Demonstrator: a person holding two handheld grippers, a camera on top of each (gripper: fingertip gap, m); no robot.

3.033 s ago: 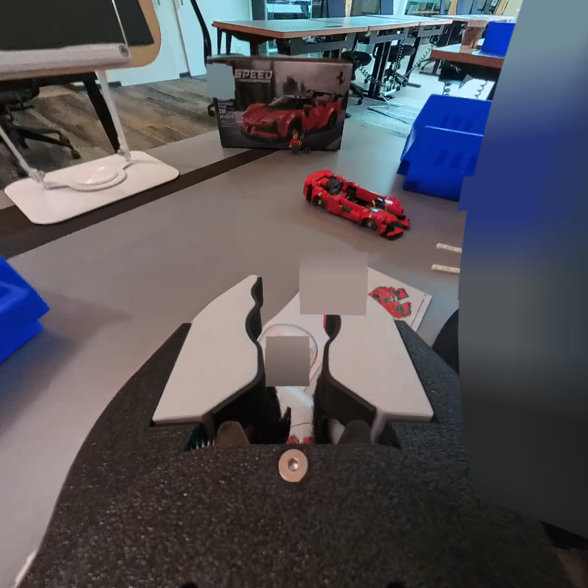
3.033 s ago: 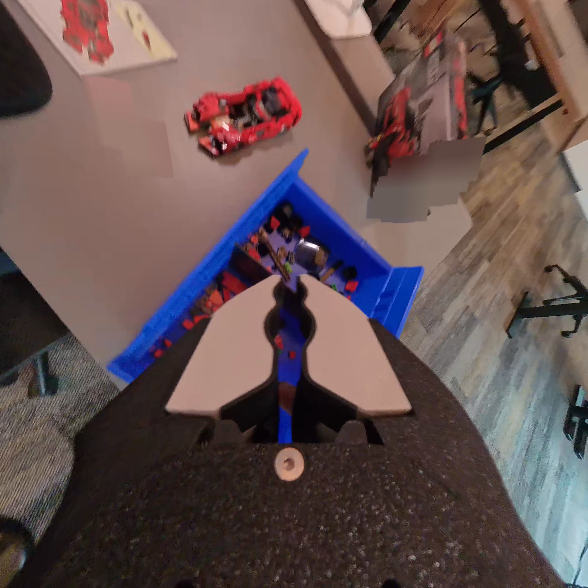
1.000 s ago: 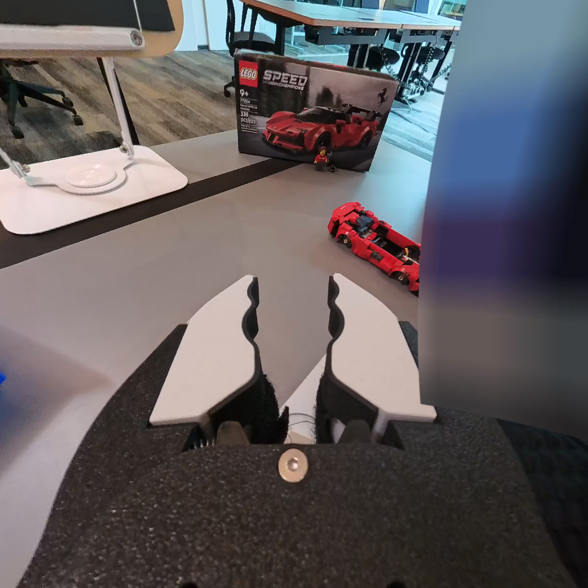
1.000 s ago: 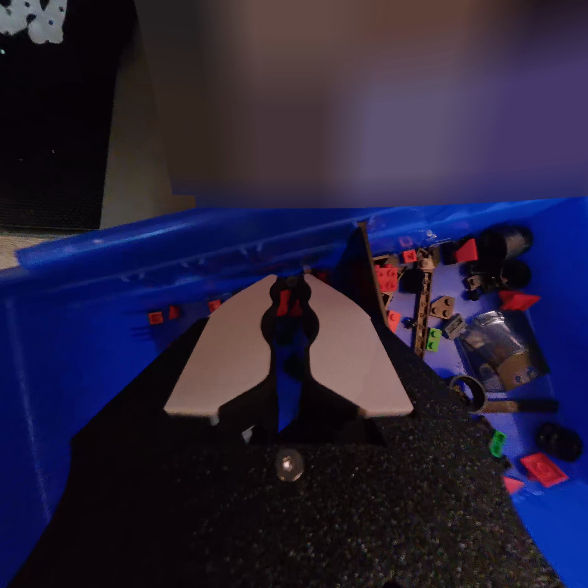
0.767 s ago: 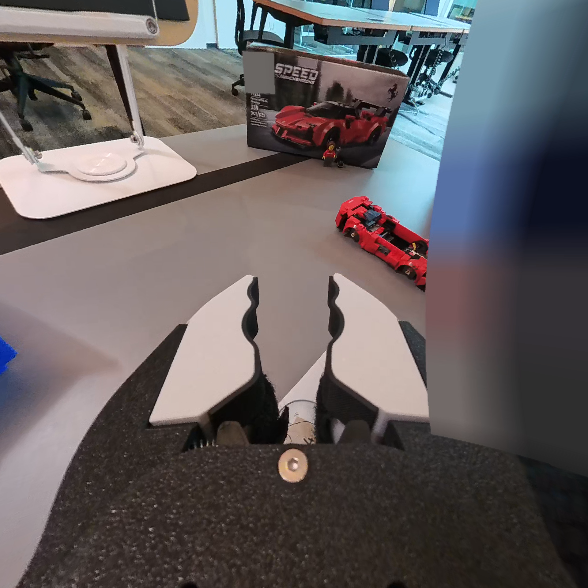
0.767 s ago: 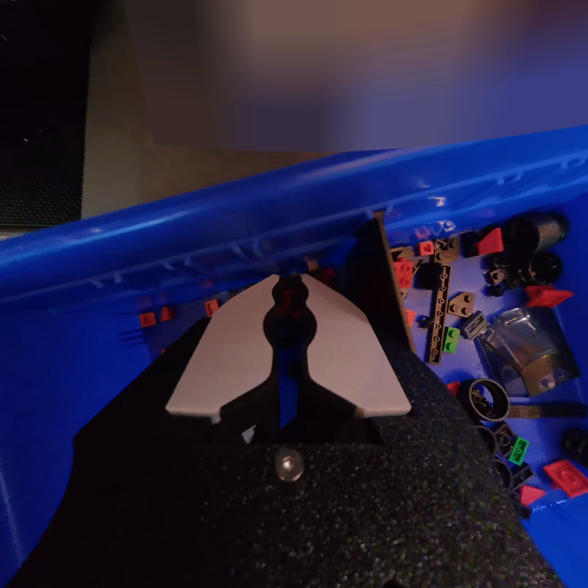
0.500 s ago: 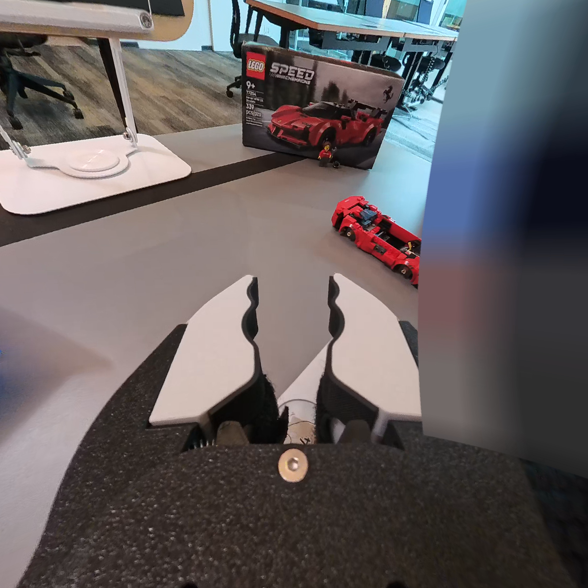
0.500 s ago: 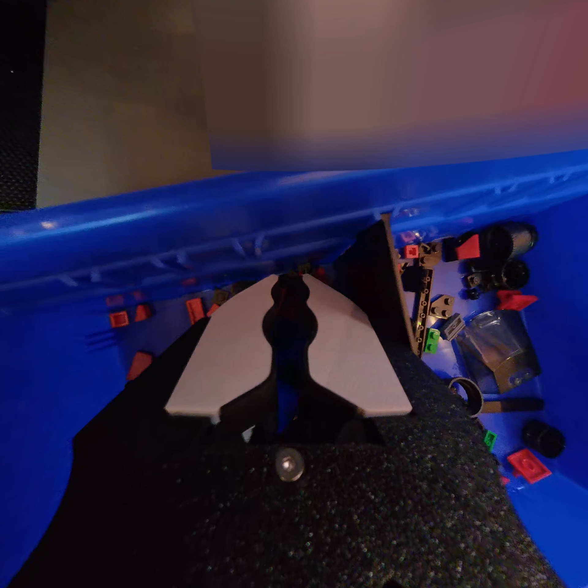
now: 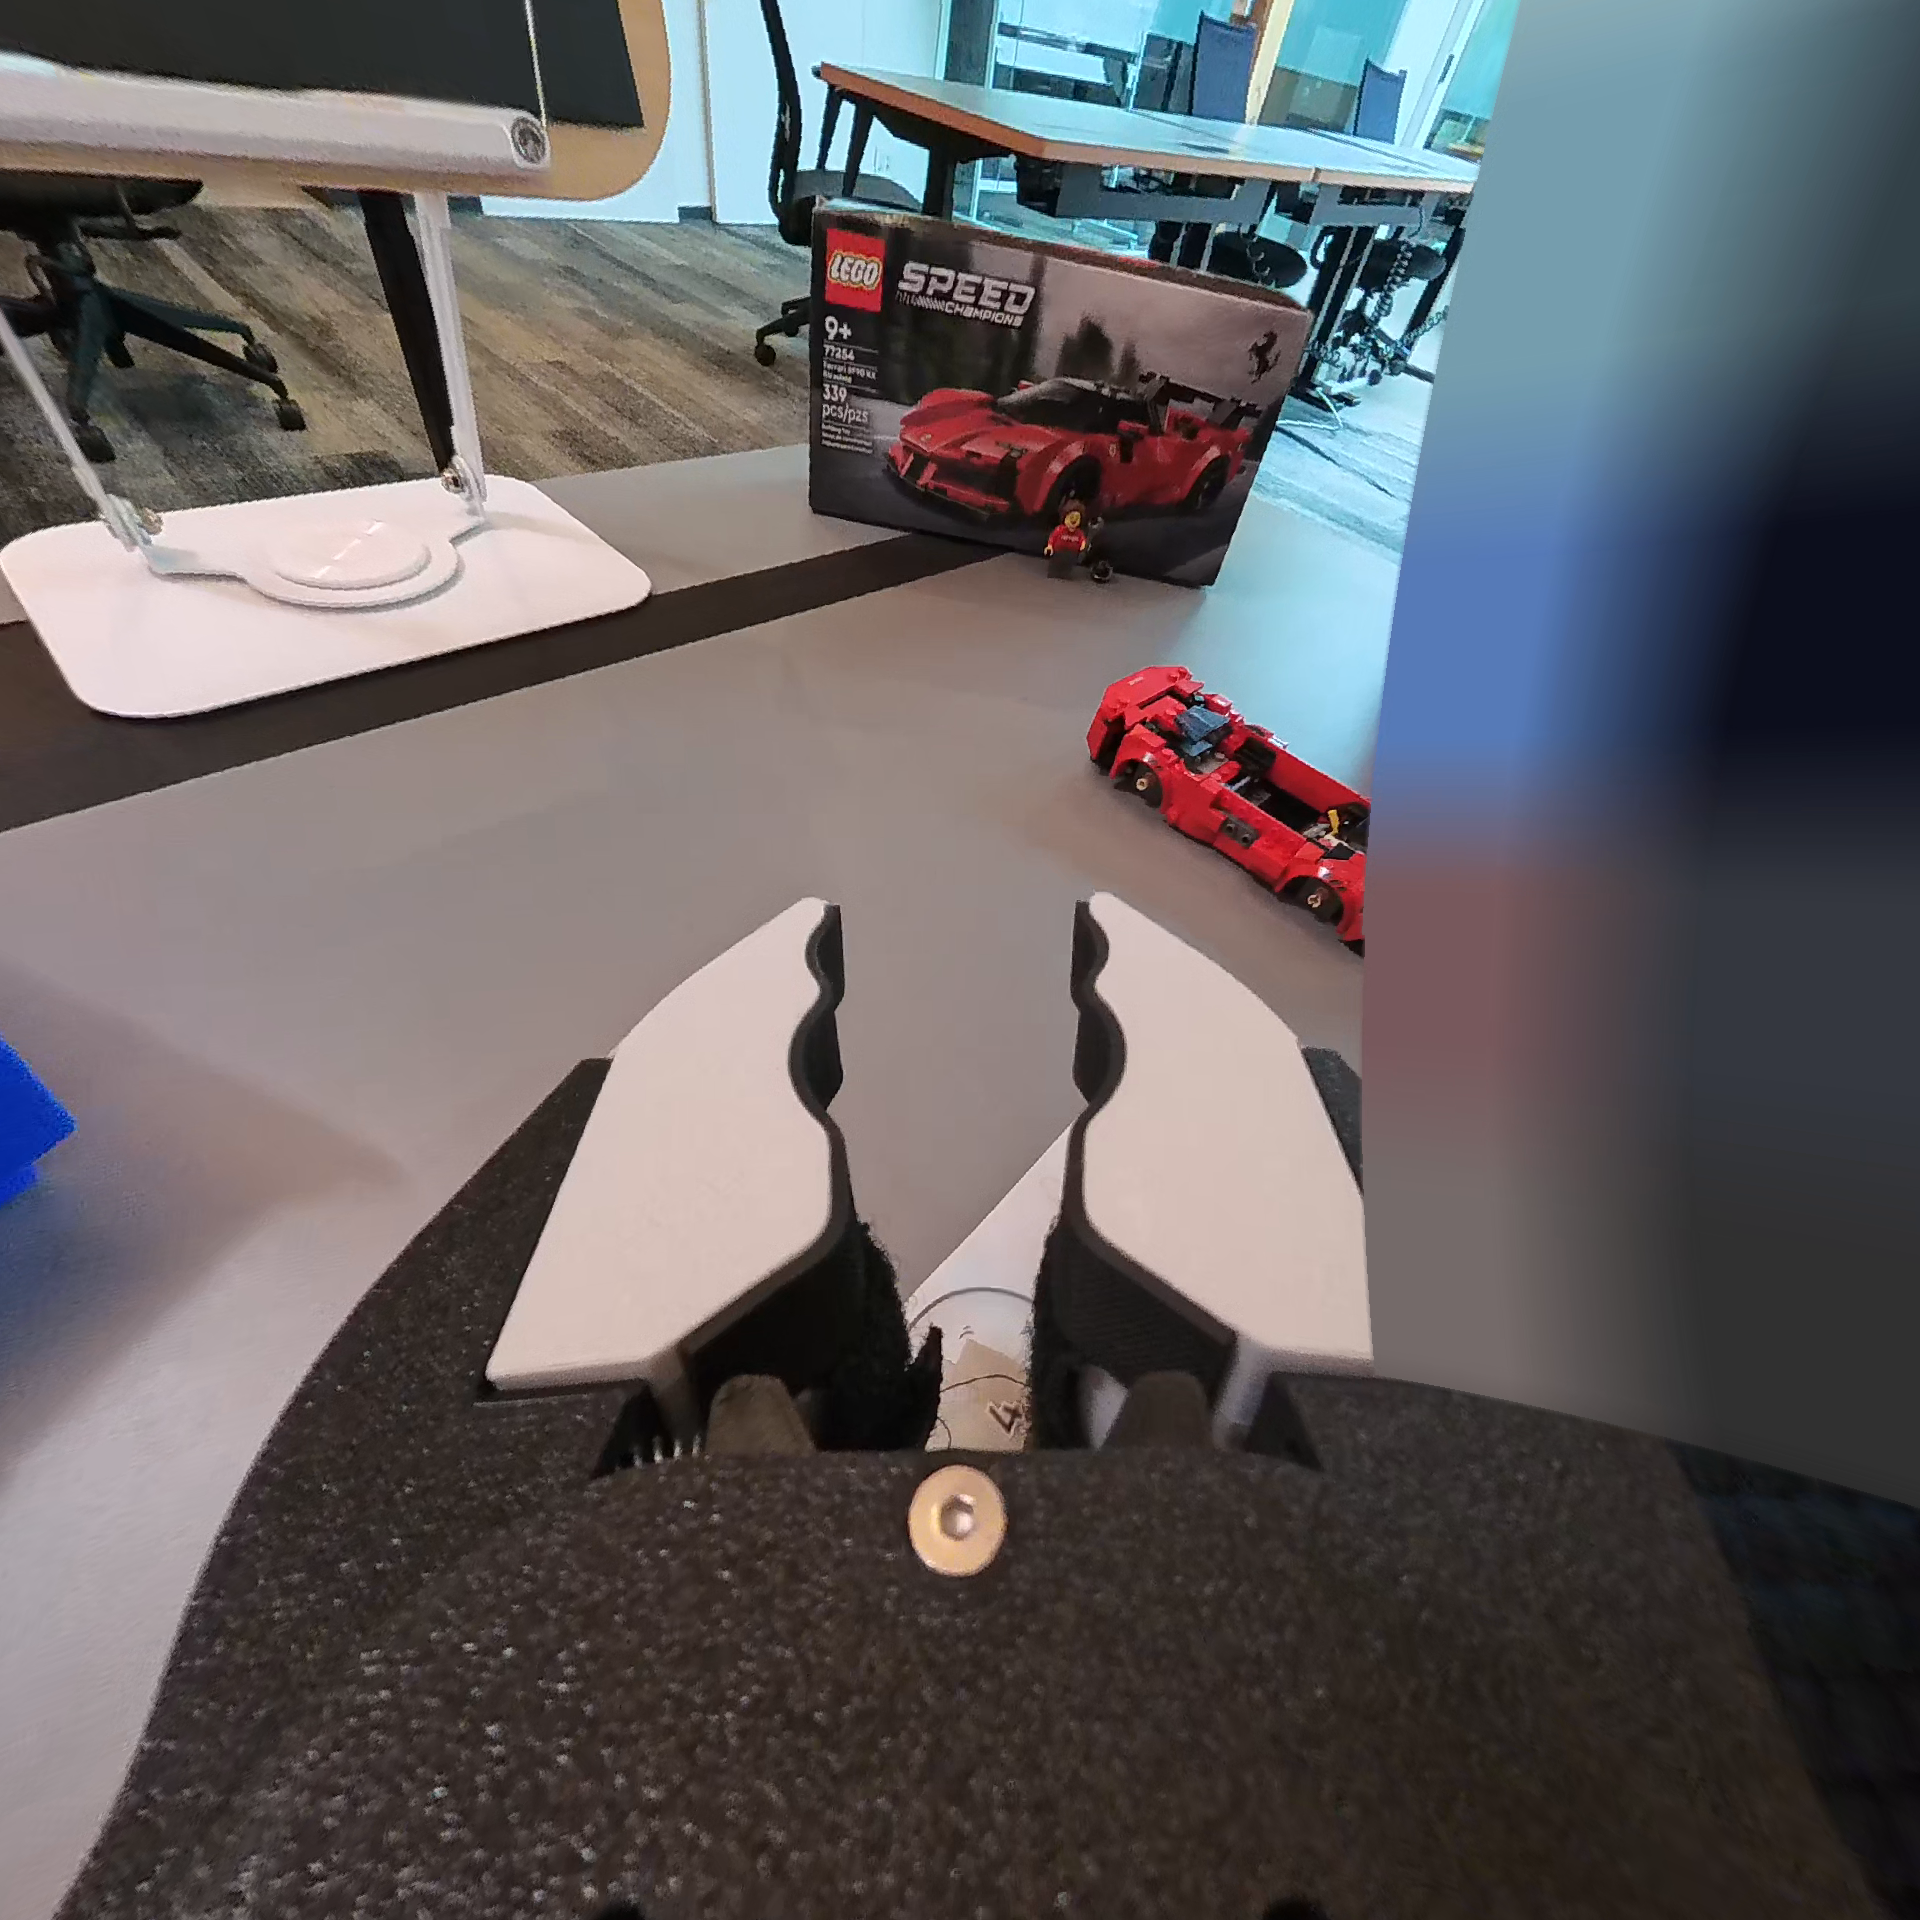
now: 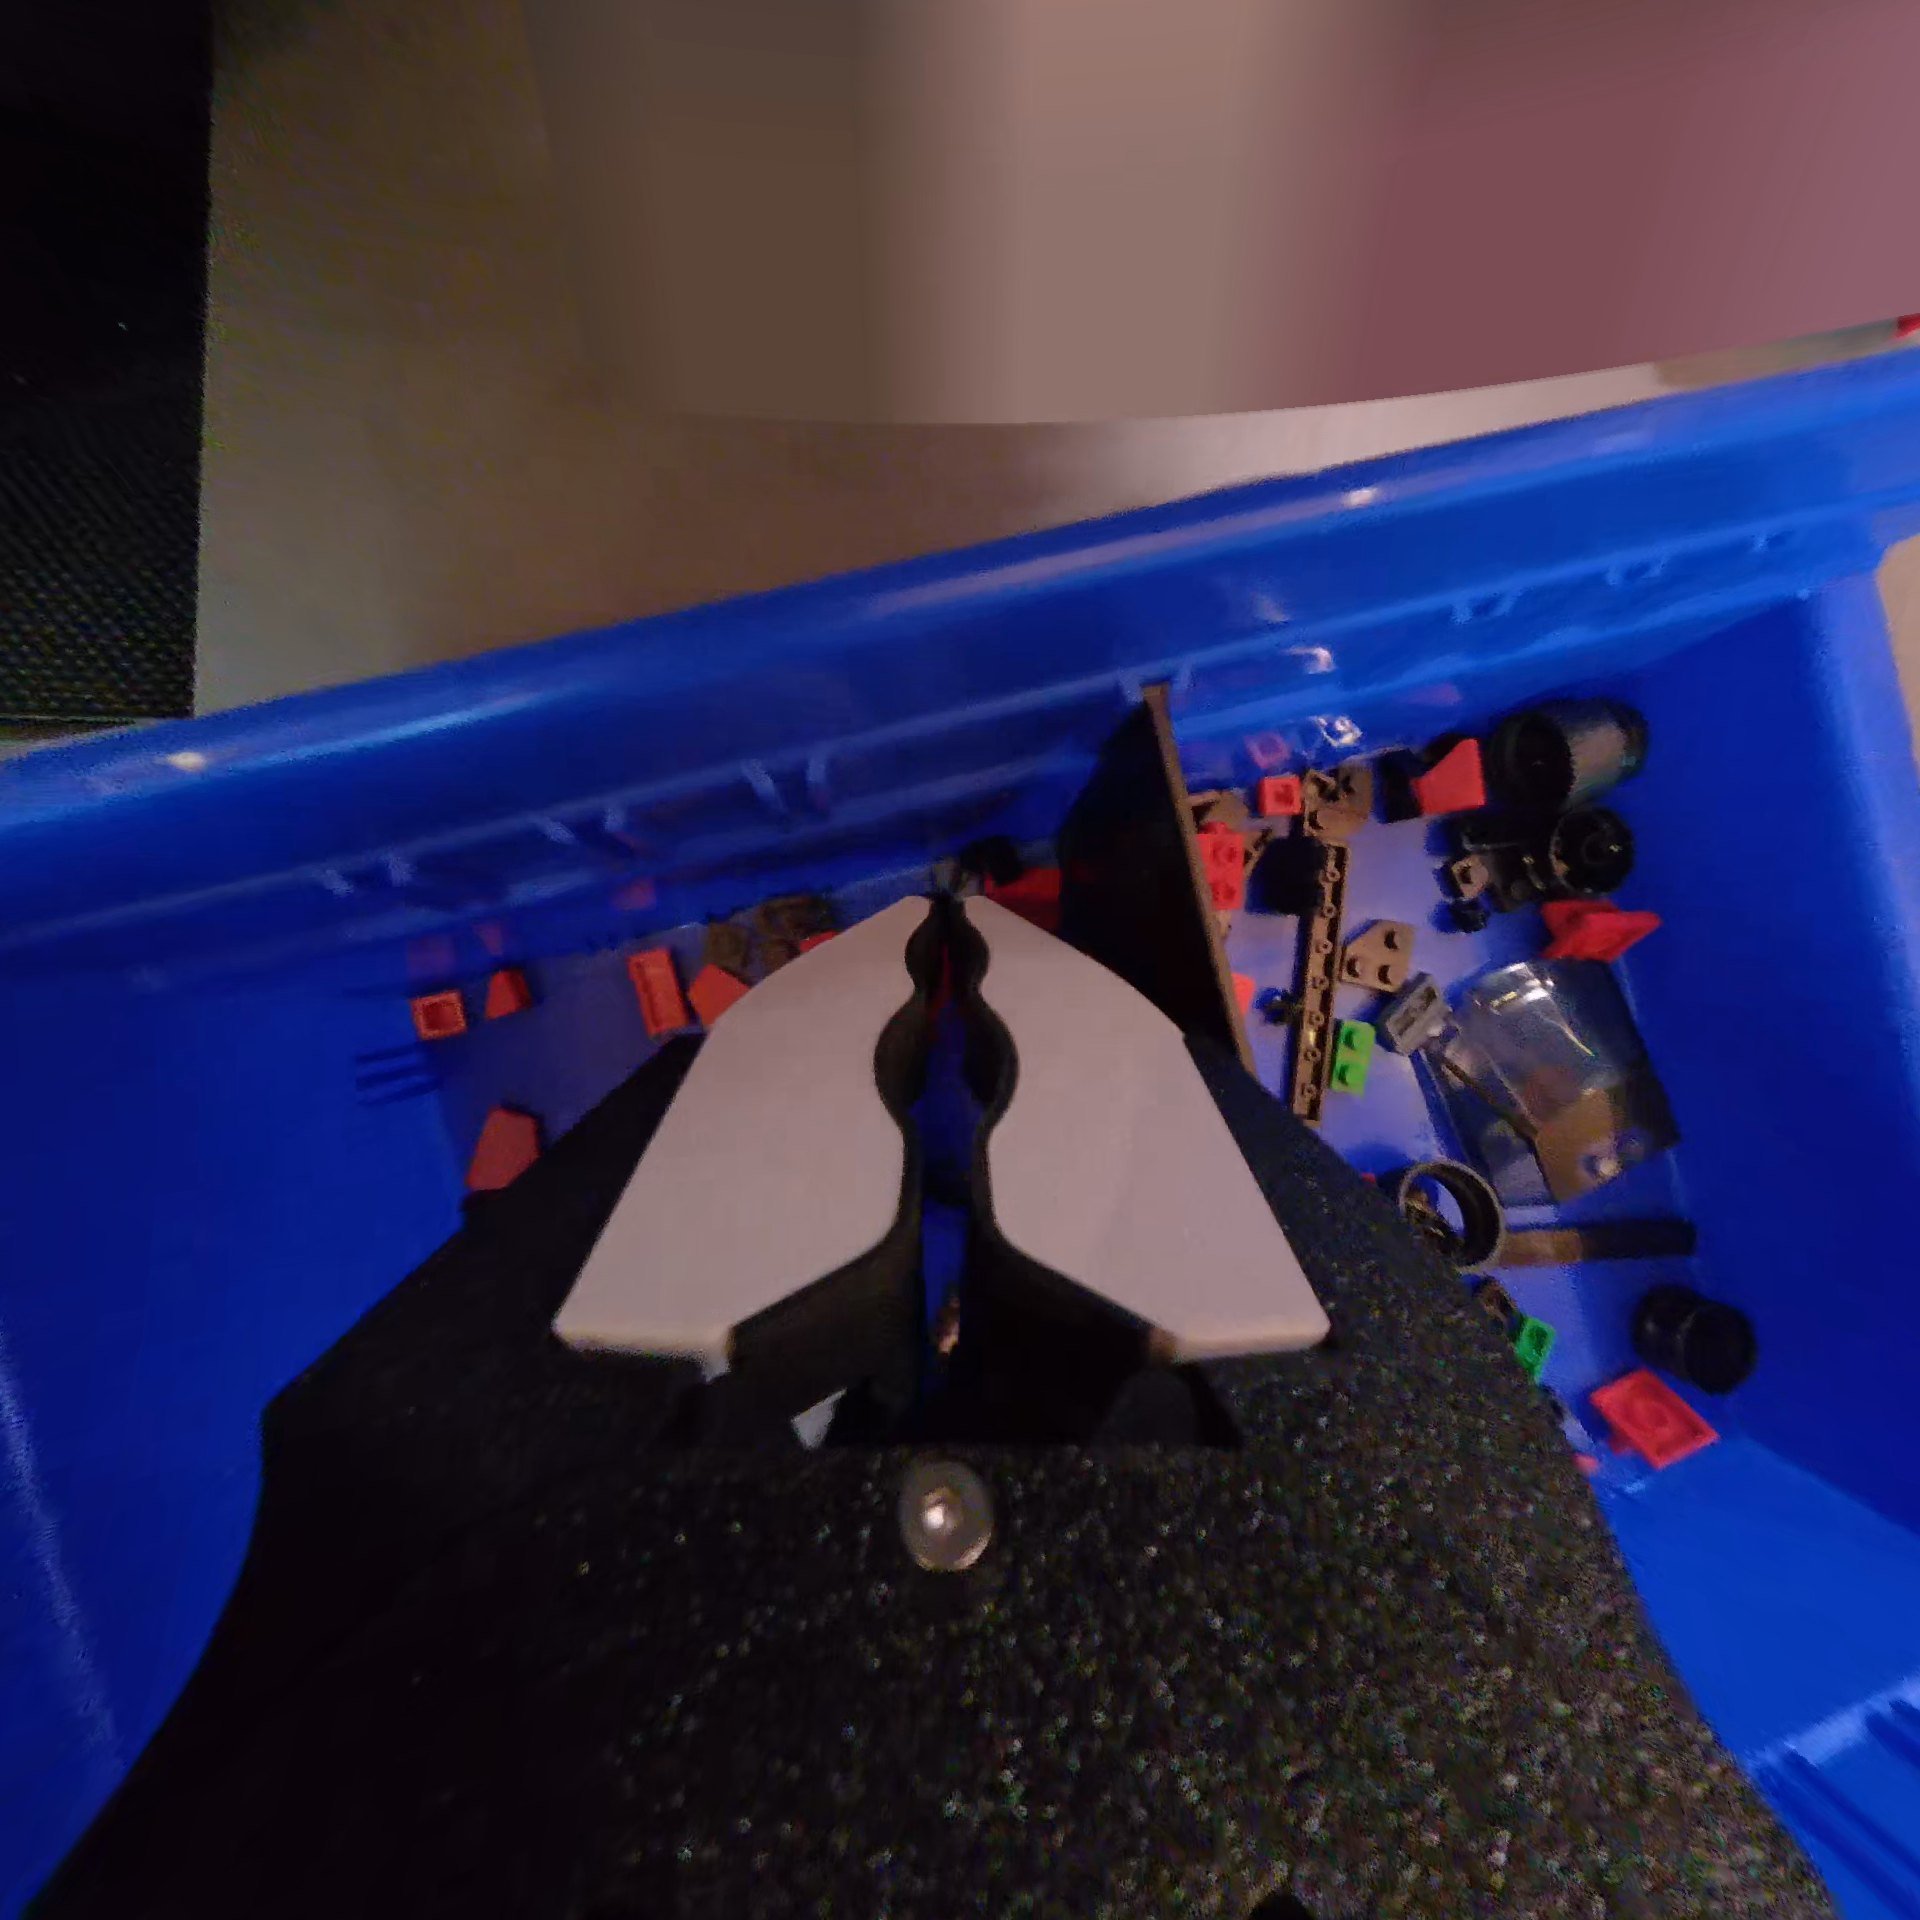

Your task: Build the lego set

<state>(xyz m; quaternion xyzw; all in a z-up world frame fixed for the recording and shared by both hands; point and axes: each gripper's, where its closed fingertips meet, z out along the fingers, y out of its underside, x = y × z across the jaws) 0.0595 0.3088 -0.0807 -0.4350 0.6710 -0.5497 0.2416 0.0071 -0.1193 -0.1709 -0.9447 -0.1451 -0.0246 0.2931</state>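
My right gripper (image 10: pixel 948 914) is down inside a blue bin (image 10: pixel 935 707), in its left compartment beside a black divider (image 10: pixel 1143 914). Its jaws are closed tip to tip, with a sliver of a small red piece (image 10: pixel 938 982) pinched between them. Loose red pieces (image 10: pixel 655 992) lie around the tips. My left gripper (image 9: pixel 954 920) is open and empty, held above the grey table (image 9: pixel 520 935). The part-built red car (image 9: pixel 1226 790) sits on the table ahead and to the right of it, partly hidden by a blurred patch.
The right compartment holds black tyres (image 10: pixel 1558 769), a clear windscreen piece (image 10: pixel 1538 1070), green pieces (image 10: pixel 1351 1055) and a long dark plate (image 10: pixel 1320 997). The set's box (image 9: pixel 1049 395) with a minifigure (image 9: pixel 1070 535) stands at the back. A white stand base (image 9: pixel 312 592) is back left. A paper sheet (image 9: pixel 997 1247) lies under the left gripper.
My right gripper went from above the table down into the bin, and its jaws closed from a narrow gap to touching. My left gripper stayed open and drifted slightly.
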